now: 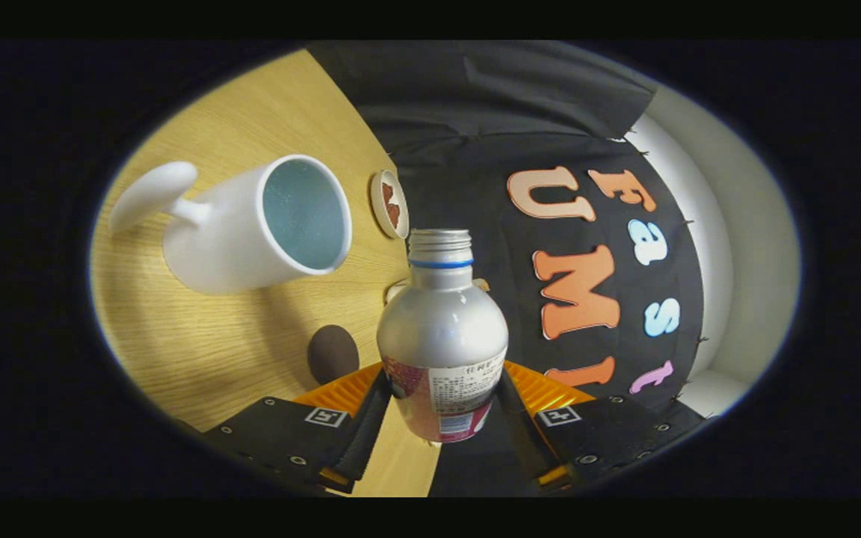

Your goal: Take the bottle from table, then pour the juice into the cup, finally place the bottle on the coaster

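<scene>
A pale wood-grain bench (199, 351) runs up against the booth's black cloth wall, and the whole scene looks rolled sideways. The tool (442, 407) pinches a silver metal bottle with a printed label (442, 336), both fingers pressing the labelled lower body. The cap is off; the threaded neck points away from the fingers, the long axis running straight ahead along them. A white ceramic cup with a pale blue inside (258, 224) stands on the bench, beyond and to one side of the mouth. A small round white coaster with a brown pattern (389, 203) lies past the cup. The bottle looks rigid, smooth and likely slippery, so the labelled belly seems the best hold.
</scene>
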A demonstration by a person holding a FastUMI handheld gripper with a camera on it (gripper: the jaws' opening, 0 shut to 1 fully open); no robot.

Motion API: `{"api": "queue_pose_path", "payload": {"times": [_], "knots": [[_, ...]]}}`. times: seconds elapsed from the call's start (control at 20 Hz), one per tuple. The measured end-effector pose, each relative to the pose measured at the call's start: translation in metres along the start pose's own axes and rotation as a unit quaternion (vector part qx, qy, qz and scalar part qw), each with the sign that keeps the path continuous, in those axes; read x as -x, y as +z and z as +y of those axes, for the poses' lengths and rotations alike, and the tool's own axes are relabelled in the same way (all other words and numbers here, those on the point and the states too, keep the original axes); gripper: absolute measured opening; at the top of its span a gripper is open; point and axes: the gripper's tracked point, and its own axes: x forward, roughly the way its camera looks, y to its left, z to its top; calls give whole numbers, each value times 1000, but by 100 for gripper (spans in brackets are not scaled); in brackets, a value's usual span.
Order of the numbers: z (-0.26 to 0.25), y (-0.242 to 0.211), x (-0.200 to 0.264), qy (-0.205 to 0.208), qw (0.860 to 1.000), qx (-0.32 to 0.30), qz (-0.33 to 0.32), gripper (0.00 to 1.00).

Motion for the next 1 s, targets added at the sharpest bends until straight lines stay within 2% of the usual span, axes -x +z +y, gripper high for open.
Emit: {"api": "queue_pose_path", "payload": {"times": [0.4, 1.0], "knots": [[7, 8, 1, -18, 996, 88, -19, 77], [-1, 15, 2, -33, 984, 170, -41, 77]]}}
